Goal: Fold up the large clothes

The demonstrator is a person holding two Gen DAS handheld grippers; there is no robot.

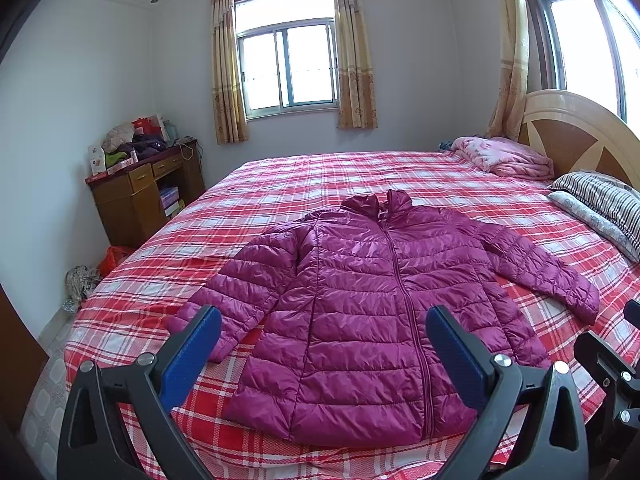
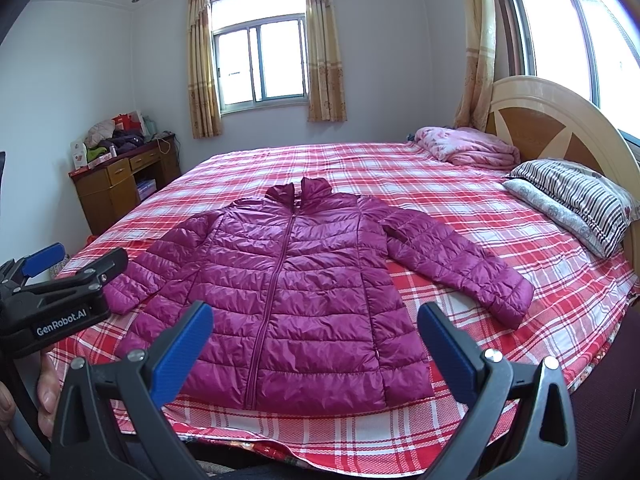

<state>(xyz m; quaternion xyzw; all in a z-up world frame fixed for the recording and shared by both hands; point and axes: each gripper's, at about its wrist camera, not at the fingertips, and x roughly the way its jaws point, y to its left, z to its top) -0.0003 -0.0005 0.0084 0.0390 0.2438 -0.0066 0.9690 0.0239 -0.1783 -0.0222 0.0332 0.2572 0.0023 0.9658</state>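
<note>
Left tongs (image 1: 324,344) — jaws spread wide, the blue-padded fingers (image 1: 192,356) well apart with nothing between them; they hang above the near edge of the bed (image 1: 400,172) and touch no cloth. Right tongs (image 2: 316,340) — likewise spread wide and empty, held over the near bed edge just beside the left pair, whose black frame shows at the left margin of the right wrist view. Part of a hand (image 2: 44,392) grips the left handle there.

The jacket (image 1: 360,312), a magenta quilted puffer, lies flat and face-up on the red-and-white plaid sheet, zipper closed, collar standing toward the far side of the bed, hem toward the onlooker. Both sleeves angle outward and downward from the shoulders; each cuff rests on the sheet apart from the body panel. No fold has been made in it.

At the head of the bed, to the right: a striped pillow (image 2: 576,196) stacked on a paler patterned one, and a folded pink blanket (image 2: 464,146) near the wooden headboard (image 2: 560,128). Against the far left wall stands a wooden worktop (image 2: 116,184) piled with clothes and boxes.
</note>
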